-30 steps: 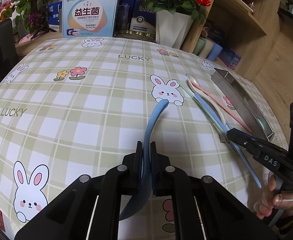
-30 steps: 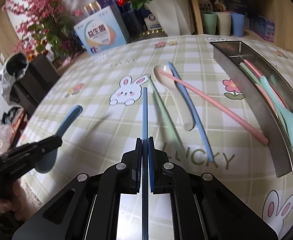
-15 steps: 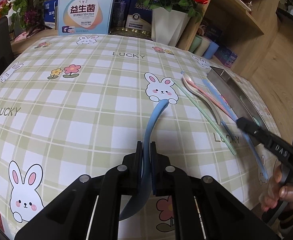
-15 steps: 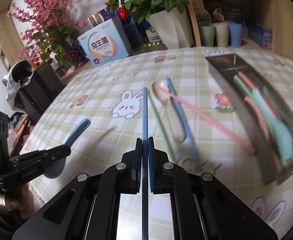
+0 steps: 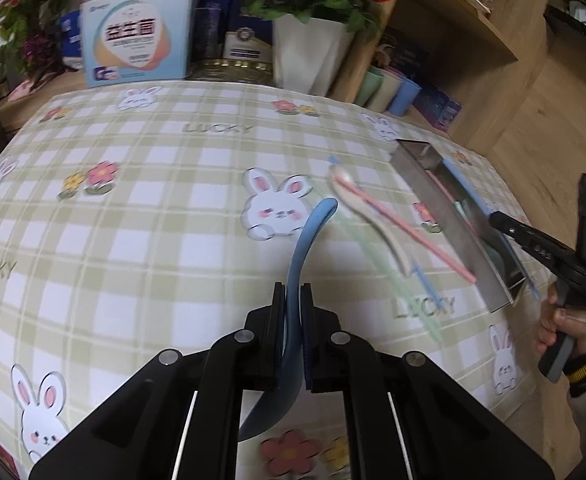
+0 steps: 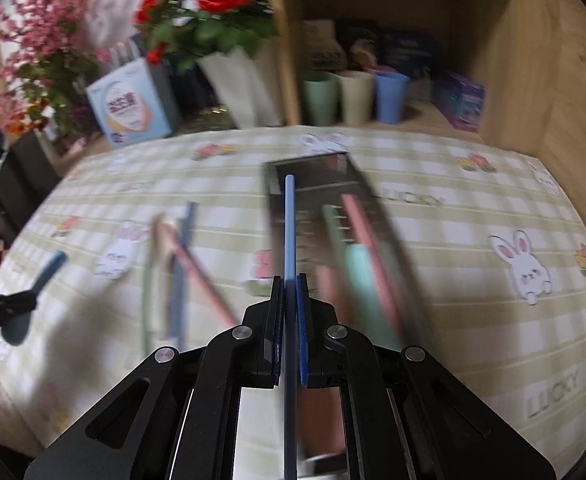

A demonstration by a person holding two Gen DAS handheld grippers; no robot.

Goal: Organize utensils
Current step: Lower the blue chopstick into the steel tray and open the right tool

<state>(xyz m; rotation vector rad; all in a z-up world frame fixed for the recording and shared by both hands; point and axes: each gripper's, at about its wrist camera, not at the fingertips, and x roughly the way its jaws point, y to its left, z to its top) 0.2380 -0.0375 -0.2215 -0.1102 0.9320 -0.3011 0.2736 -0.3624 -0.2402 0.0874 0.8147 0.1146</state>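
- My right tongs point(image 6: 289, 292) are pressed together on a blue chopstick point(image 6: 289, 224); it runs straight ahead of the jaws, tip over the far end of the metal tray point(image 6: 377, 196).
- My left tongs point(image 5: 293, 300) are pinching a blue spoon point(image 5: 307, 240) by the handle, bowl hanging below the jaws, handle end sticking up and ahead.
- Step in hand, as I read it: carrying the chopstick to the tray, spoon waiting in the other hand.
- Tray already holds a pink stick, a green stick and a mint spoon point(image 6: 361, 280), just right of my chopstick line.
- Next move calls for: lowering the right tongs until the chopstick lies along the tray, parallel to what's in there, then letting go. Risk is an end catching the near rim and tipping out.
- After that the spoon needs the same trip; the tray is ahead and right of my left tongs.
- Left on the tablecloth point(image 5: 141, 240), between both tongs: a cream spoon point(image 5: 369, 216), a pink chopstick point(image 5: 409, 236), a green chopstick point(image 5: 397, 276) and 1 more blue chopstick point(image 5: 423, 280).
- Hard to make out: the right view is heavily smeared, so tray contents are colours more than shapes. Can't tell whether the chopstick touches the tray.
- Cut off: the chopstick's rear end, and the tray's near corner behind my right tongs in the left view.
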